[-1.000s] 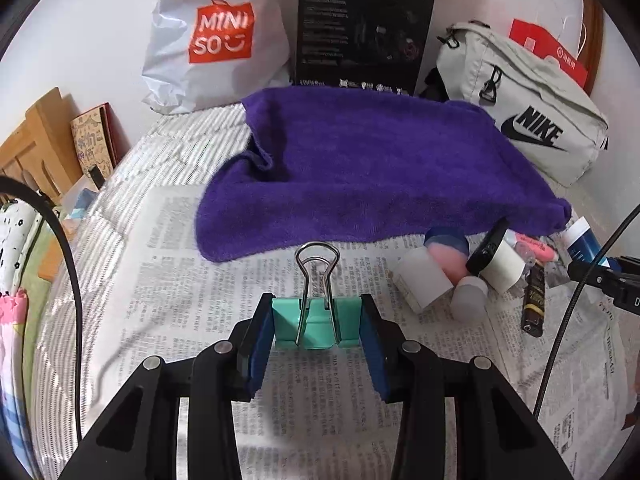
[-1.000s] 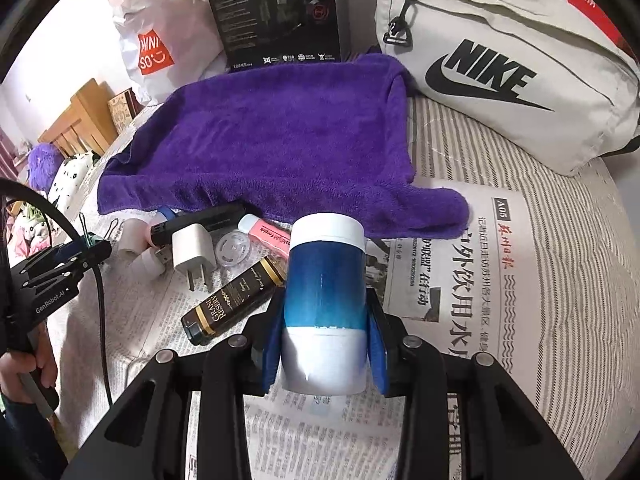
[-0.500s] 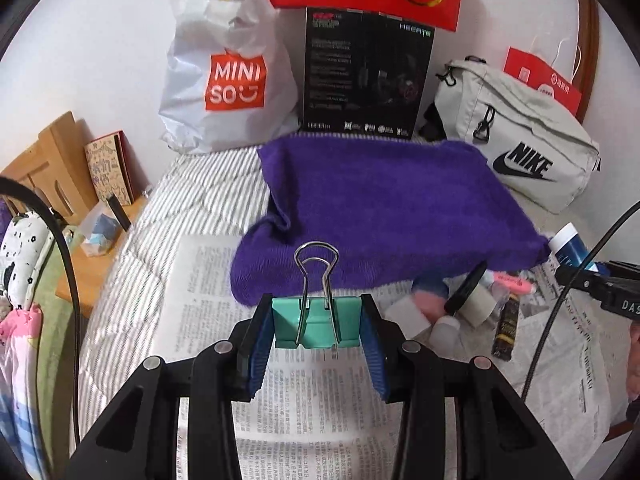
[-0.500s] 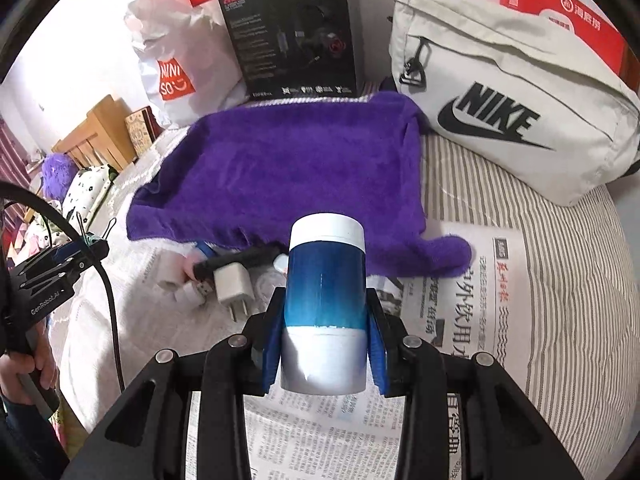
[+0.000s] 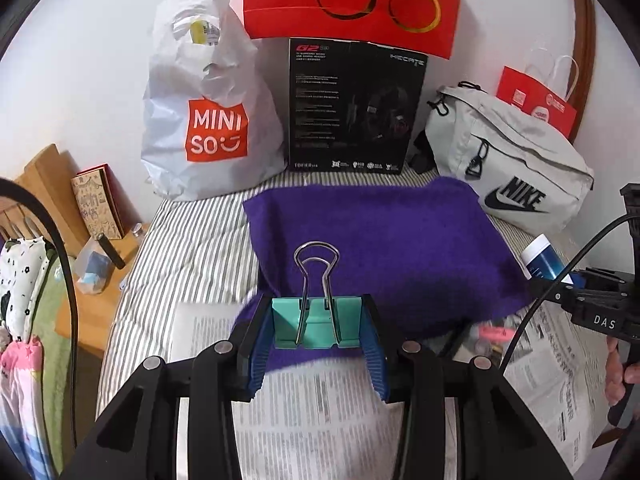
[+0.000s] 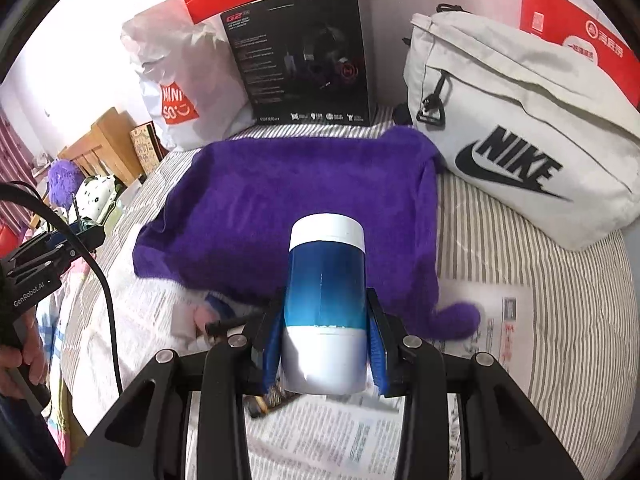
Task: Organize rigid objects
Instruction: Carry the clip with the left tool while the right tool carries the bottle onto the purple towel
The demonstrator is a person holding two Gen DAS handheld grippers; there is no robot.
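The left hand-held gripper (image 5: 318,330) is clamped on a teal binder clip (image 5: 310,320), wire handles pointing away, and the right hand-held gripper (image 6: 326,350) grips a blue-and-white bottle (image 6: 326,300) around its lower body. Both are held above the newspaper (image 5: 312,408) at the near edge of the purple towel (image 5: 376,240), probably for setting down on the towel. Behind the towel, a Miniso bag (image 5: 208,120) and a Nike bag (image 6: 516,128) hide their contents.
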